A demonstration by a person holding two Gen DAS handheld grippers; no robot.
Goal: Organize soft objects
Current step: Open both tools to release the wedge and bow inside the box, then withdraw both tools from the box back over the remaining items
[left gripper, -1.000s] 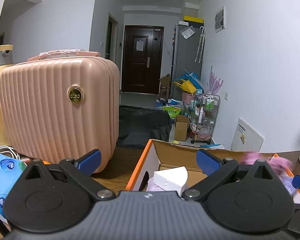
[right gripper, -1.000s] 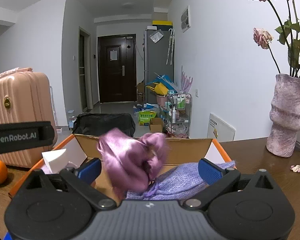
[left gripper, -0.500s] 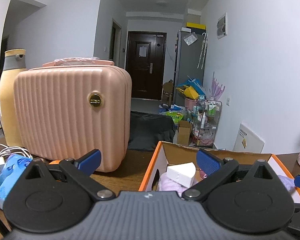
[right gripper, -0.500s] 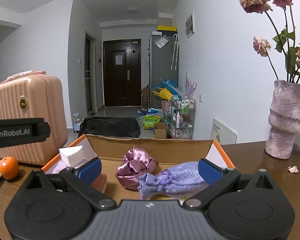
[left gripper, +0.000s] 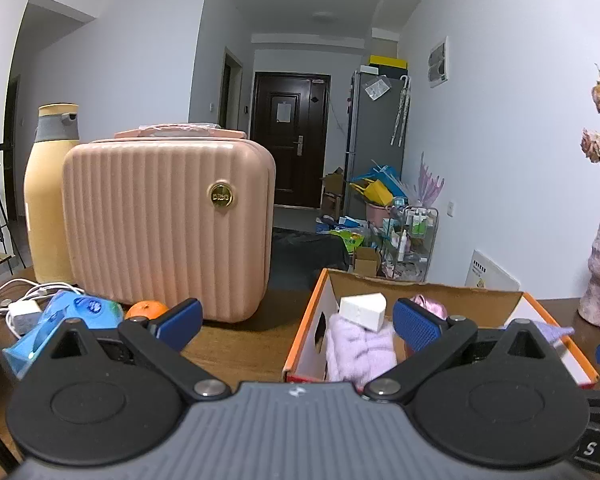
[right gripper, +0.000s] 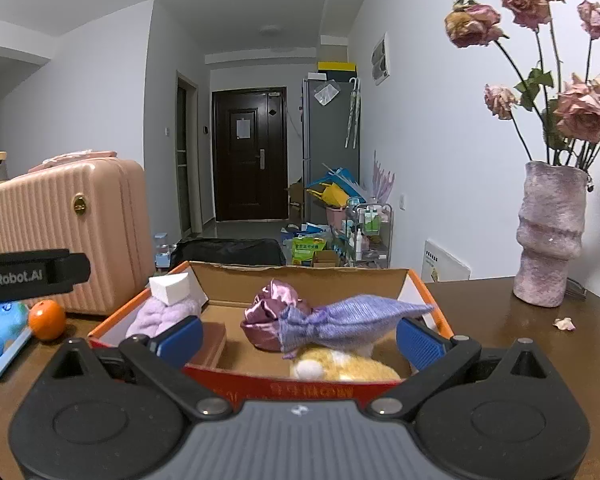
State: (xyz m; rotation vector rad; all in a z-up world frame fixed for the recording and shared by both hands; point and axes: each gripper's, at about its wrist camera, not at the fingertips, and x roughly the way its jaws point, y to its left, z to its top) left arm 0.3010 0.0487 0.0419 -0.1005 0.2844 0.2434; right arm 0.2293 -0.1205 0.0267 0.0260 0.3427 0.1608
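Soft objects gathered inside the cardboard box (right gripper: pixel 300 276) for tidiness: satin scrunchie (right gripper: pixel 274 310), purple knit pouch (right gripper: pixel 352 316), lilac plush (right gripper: pixel 162 314); both right gripper (right gripper: pixel 298 338) and left gripper (left gripper: pixel 296 322), before it, gape empty.

Look to nine o'clock in the right wrist view — the black strap (right gripper: pixel 32 276) reads "enRobot.AI" in pale letters, its first letter cut off by the frame edge. At five o'clock in the left wrist view you'll find a single white "S" on a black part (left gripper: pixel 591 449). The red print on the box front (right gripper: pixel 312 391), the gold badge on the pink case (left gripper: pixel 221 197) and the green bag (right gripper: pixel 309 246) carry marks too small to read.
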